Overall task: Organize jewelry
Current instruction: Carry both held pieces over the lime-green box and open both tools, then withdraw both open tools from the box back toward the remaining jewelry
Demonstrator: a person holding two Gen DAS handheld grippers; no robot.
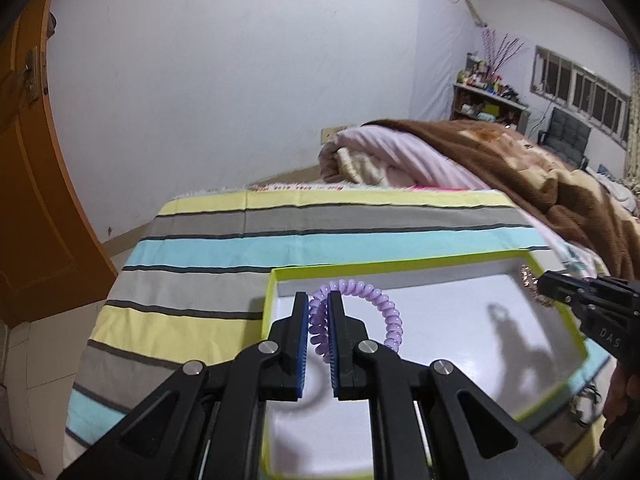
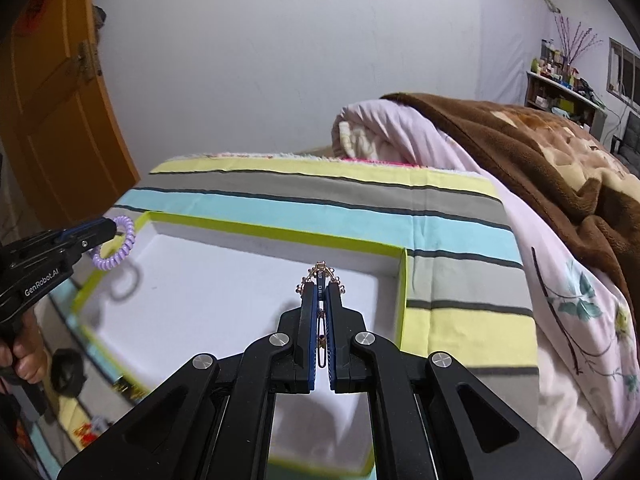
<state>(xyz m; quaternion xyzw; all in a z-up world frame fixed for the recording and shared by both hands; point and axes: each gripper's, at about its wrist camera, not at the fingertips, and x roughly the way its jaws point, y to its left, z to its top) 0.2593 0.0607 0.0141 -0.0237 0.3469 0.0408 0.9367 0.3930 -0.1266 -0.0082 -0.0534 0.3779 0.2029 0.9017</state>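
Observation:
My left gripper (image 1: 318,300) is shut on a purple coiled hair tie (image 1: 384,312), holding it above the left part of a shallow white box with a lime-green rim (image 1: 400,265). That gripper (image 2: 108,229) and its hair tie (image 2: 120,248) also show at the left of the right wrist view. My right gripper (image 2: 321,284) is shut on a thin rose-gold beaded bracelet (image 2: 320,269) above the box's right half (image 2: 403,280). From the left wrist camera, the right gripper (image 1: 544,288) with the bracelet (image 1: 529,280) hangs over the box's right rim.
The box lies on a striped sheet (image 1: 280,220) on a bed. A rolled pink quilt (image 2: 420,140) and brown blanket (image 2: 540,140) lie behind and to the right. An orange door (image 1: 28,160) stands left. A black object (image 2: 68,372) and small items sit near the box's front-left.

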